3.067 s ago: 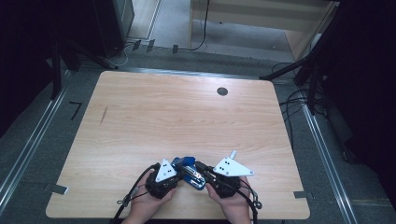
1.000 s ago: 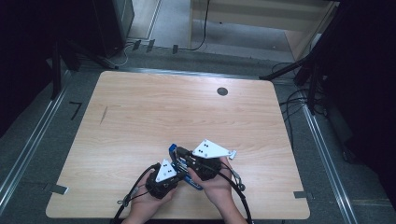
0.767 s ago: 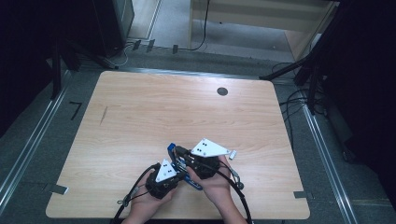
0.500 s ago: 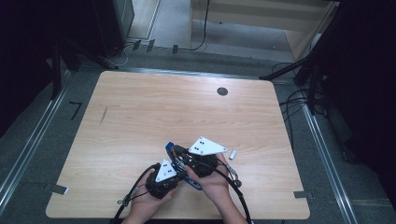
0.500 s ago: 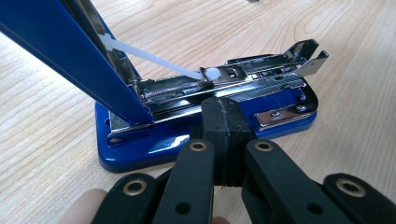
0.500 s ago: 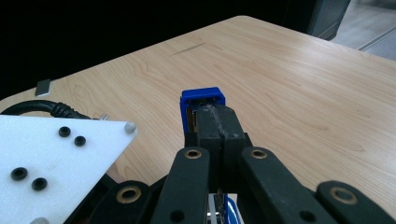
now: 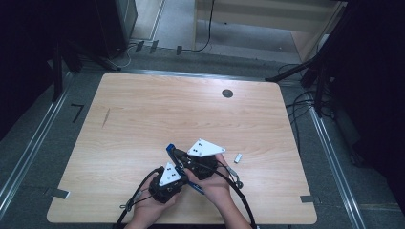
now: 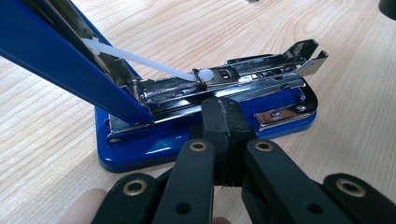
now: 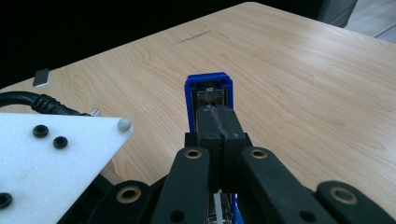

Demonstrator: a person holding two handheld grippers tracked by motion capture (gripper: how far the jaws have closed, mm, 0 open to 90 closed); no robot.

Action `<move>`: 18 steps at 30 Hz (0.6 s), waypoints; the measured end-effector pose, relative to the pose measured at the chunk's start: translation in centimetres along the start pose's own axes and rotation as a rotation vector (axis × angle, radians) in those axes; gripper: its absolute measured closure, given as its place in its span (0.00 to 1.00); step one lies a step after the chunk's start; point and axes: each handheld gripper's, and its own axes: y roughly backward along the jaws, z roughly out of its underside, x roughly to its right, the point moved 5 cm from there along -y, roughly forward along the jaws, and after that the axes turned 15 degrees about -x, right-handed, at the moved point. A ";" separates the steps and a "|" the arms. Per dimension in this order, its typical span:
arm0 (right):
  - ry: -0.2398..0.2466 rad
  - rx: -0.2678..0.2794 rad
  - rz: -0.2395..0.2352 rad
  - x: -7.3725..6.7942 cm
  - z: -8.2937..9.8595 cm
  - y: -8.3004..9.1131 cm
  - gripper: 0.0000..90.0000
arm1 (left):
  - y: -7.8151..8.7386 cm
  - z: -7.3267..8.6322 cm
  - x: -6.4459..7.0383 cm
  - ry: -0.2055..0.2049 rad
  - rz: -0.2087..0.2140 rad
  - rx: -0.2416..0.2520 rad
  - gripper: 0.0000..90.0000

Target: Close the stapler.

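Left gripper view shows my left gripper (image 8: 223, 122) clamped on the blue stapler's (image 8: 205, 116) base near the table's (image 7: 143, 119) front edge; my right gripper (image 9: 219, 122) pinches its raised lid. Next: load staples into the open channel.

the right gripper (image 7: 184, 157) has swung left over the blue stapler (image 7: 171, 150), lifting its lid open; a small staple strip (image 7: 238, 158) now lies exposed at right.

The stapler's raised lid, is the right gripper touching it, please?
Touching: the right gripper view shows the right gripper with jaws closed against the stapler's blue lid, no gap visible.
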 end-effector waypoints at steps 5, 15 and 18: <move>-0.002 -0.005 -0.004 0.0 0.0 -0.2 1.00 | 0.0 0.0 0.0 -0.001 0.000 0.000 1.00; -0.008 -0.018 -0.013 0.0 -0.1 -1.2 1.00 | 0.0 0.0 0.0 -0.002 0.000 -0.002 1.00; -0.009 -0.022 -0.017 0.0 -0.2 -1.4 1.00 | 0.0 0.0 0.0 -0.003 0.000 -0.002 1.00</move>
